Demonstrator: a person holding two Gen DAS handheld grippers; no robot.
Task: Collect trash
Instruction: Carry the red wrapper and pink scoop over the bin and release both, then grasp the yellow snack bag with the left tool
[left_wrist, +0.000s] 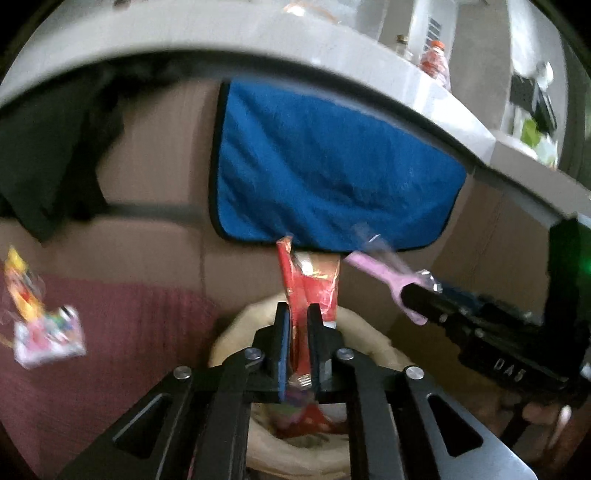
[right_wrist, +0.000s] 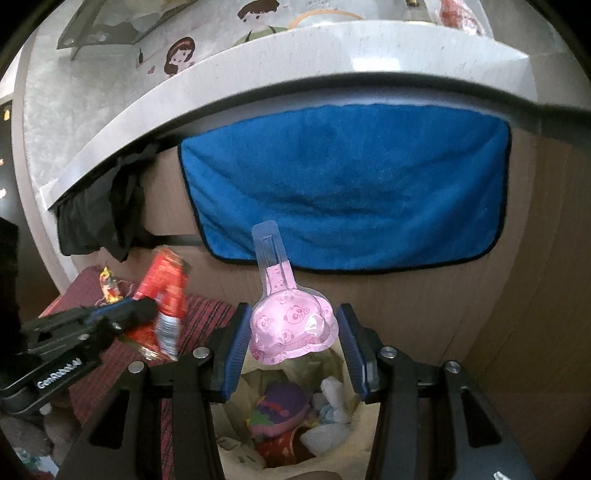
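My left gripper (left_wrist: 298, 314) is shut on a red snack wrapper (left_wrist: 314, 280) and holds it over the cream-lined trash bin (left_wrist: 365, 332). It also shows in the right wrist view (right_wrist: 140, 308) with the red wrapper (right_wrist: 164, 295). My right gripper (right_wrist: 291, 325) is open; a pink panda-print plastic package (right_wrist: 291, 325) sits between its fingers above the bin (right_wrist: 343, 454), apparently free of the pads. In the left wrist view the right gripper (left_wrist: 424, 291) and the pink package (left_wrist: 380, 269) are at the right.
The bin holds several wrappers (right_wrist: 284, 410). A blue towel (right_wrist: 347, 184) hangs on the wooden cabinet front under a grey counter edge (right_wrist: 221, 92). A colourful wrapper (left_wrist: 44, 325) lies on the maroon rug (left_wrist: 110, 332). Dark cloth (right_wrist: 99, 214) hangs at left.
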